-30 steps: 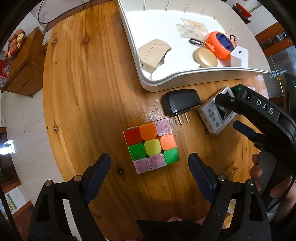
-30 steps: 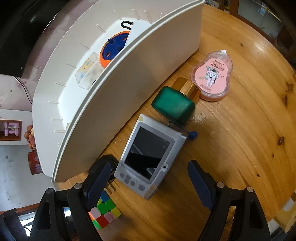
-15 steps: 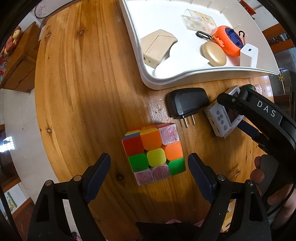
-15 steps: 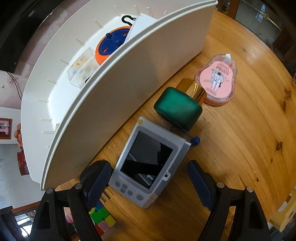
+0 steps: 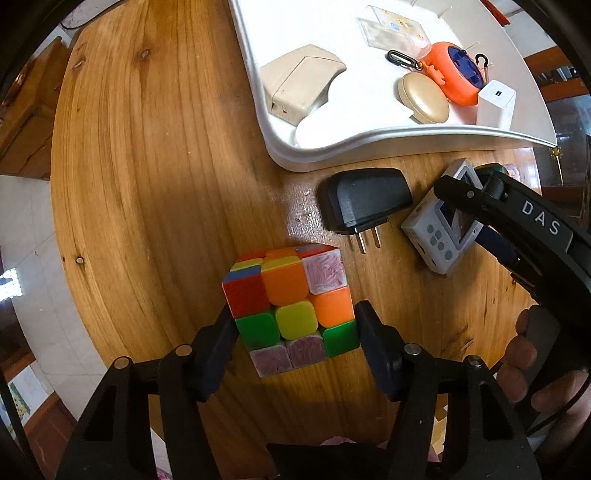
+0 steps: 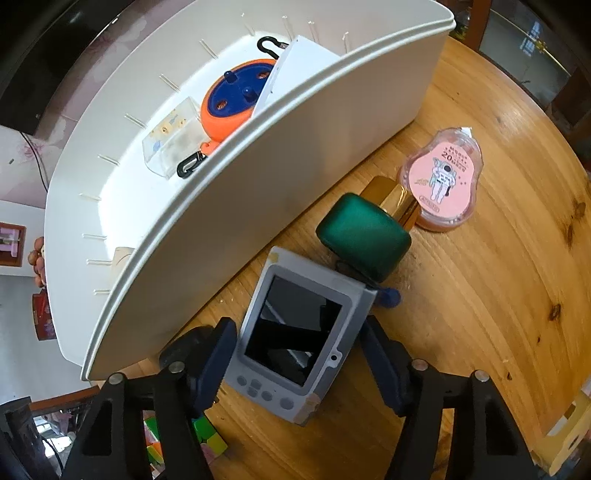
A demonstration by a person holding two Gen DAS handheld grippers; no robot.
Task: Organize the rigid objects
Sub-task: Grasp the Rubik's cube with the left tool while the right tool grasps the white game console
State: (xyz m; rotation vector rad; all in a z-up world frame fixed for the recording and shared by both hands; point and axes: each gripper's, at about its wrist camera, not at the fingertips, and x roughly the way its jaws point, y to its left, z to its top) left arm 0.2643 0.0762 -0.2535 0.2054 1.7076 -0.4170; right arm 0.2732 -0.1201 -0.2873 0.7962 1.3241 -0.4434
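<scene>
In the left wrist view my left gripper (image 5: 293, 332) is shut on a colourful puzzle cube (image 5: 291, 306) that sits on the round wooden table (image 5: 147, 184). In the right wrist view my right gripper (image 6: 299, 350) is shut on a grey handheld device with a dark screen (image 6: 295, 343), which lies flat on the table beside the white tray (image 6: 258, 184). The device (image 5: 441, 236) and the right gripper also show at the right of the left wrist view. The cube (image 6: 207, 439) peeks out at the bottom left of the right wrist view.
A black plug adapter (image 5: 365, 199) lies between cube and device. The white tray (image 5: 332, 147) holds a beige box (image 5: 299, 83), an orange reel (image 5: 456, 75), a gold oval case (image 5: 423, 96), a white cube (image 5: 495, 105) and a clear box (image 5: 393, 31). A green-capped gold bottle (image 6: 365, 229) and a pink case (image 6: 445, 177) lie beyond the device.
Both grippers have moved forward and closed: the left one onto the puzzle cube, the right one onto the grey device. Both were open a second ago.
</scene>
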